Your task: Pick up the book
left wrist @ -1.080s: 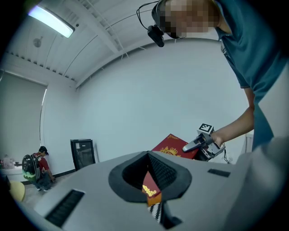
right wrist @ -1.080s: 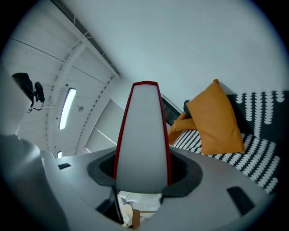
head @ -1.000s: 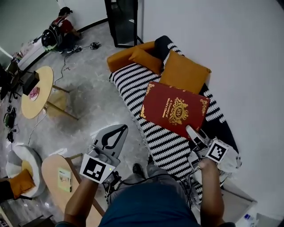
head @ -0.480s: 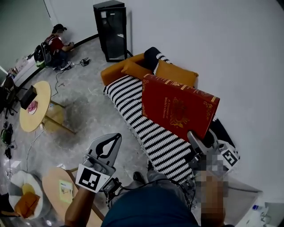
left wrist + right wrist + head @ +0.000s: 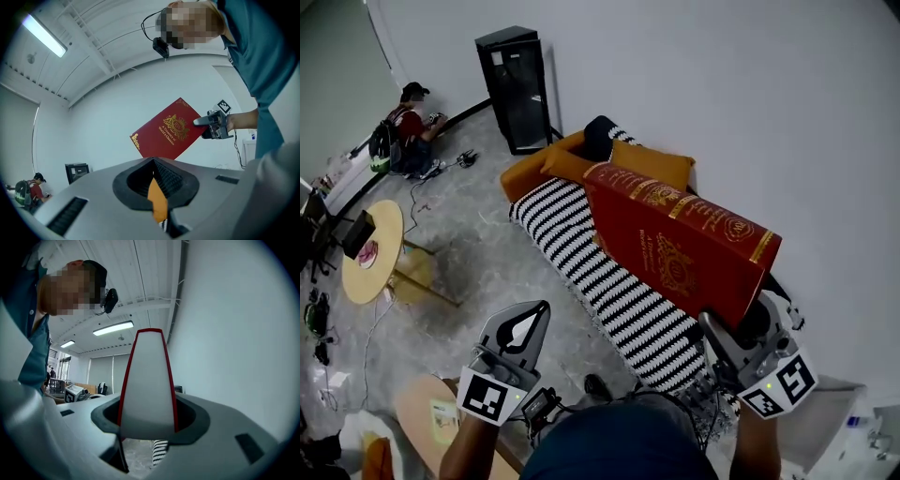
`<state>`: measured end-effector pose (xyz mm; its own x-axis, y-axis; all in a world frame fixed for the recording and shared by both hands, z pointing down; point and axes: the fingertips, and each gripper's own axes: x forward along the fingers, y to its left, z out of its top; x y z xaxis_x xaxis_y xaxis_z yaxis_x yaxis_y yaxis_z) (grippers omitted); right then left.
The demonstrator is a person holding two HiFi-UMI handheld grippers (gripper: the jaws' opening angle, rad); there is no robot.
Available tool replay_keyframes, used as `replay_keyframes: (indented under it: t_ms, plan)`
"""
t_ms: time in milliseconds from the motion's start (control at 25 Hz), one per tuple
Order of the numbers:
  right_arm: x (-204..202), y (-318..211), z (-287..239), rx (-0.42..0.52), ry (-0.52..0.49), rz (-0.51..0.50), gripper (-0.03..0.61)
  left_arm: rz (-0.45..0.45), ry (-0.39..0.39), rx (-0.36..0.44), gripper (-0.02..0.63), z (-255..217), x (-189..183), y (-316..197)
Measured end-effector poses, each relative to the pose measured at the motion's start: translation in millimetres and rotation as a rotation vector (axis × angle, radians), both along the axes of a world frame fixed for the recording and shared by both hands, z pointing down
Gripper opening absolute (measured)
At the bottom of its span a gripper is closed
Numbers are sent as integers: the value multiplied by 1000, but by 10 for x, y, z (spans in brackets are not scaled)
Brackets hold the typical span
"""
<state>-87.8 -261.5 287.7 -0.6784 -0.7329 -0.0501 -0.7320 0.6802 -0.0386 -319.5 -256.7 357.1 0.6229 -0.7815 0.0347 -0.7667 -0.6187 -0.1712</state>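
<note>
Over the striped sofa (image 5: pixel 609 295): the book (image 5: pixel 675 248) was in the air, clear of the seat and the orange cushions (image 5: pixel 652 167). It was tilted with its spine uppermost. Red cover, gold ornament, gold bands on the spine.
Book edges: the far end pointed toward the cushions and the near lower corner sat in the right hand-held gripper (image 5: pixel 739 326). The white wall (image 5: pixel 787 112) ran close along the book's right side.
Open room: the grey floor (image 5: pixel 478 262) was bare between the sofa's left edge and the round counter (image 5: pixel 382 246). A cable trailed across it further back.
Cabinet (image 5: pixel 514 89): black, upright against the wall, just beyond the sofa's far end. Contents could not be made out.
Round counter: carried a dark device and a small pink item.
Second counter (image 5: pixel 417 417): at the lower left, with a small booklet (image 5: pixel 441 411) lying on it.
Right hand-held gripper: jaws set wide and pressed on both covers of the book at its corner. In the right gripper view the book stood edge-on, white pages between red cover edges, filling the gap between the jaws.
Left hand-held gripper (image 5: pixel 539 309): tips together, nothing held. It was over the floor left of the sofa, well apart from the book.
Person (image 5: pixel 405 129): seated on the floor by the far wall, well apart from everything above.
</note>
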Motion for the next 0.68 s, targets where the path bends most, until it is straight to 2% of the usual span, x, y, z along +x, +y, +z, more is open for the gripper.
replay_keyframes:
  t_ms: [160, 400, 680]
  plan:
    - [207, 240, -143, 47, 8, -1, 253, 1, -39, 9, 5, -67, 177, 147]
    - [749, 692, -191, 117, 47, -10, 253, 8, -35, 25, 5, -126, 850, 477]
    - [791, 795, -428, 174, 148, 42, 252, 57, -47, 45, 5, -337, 1073, 508]
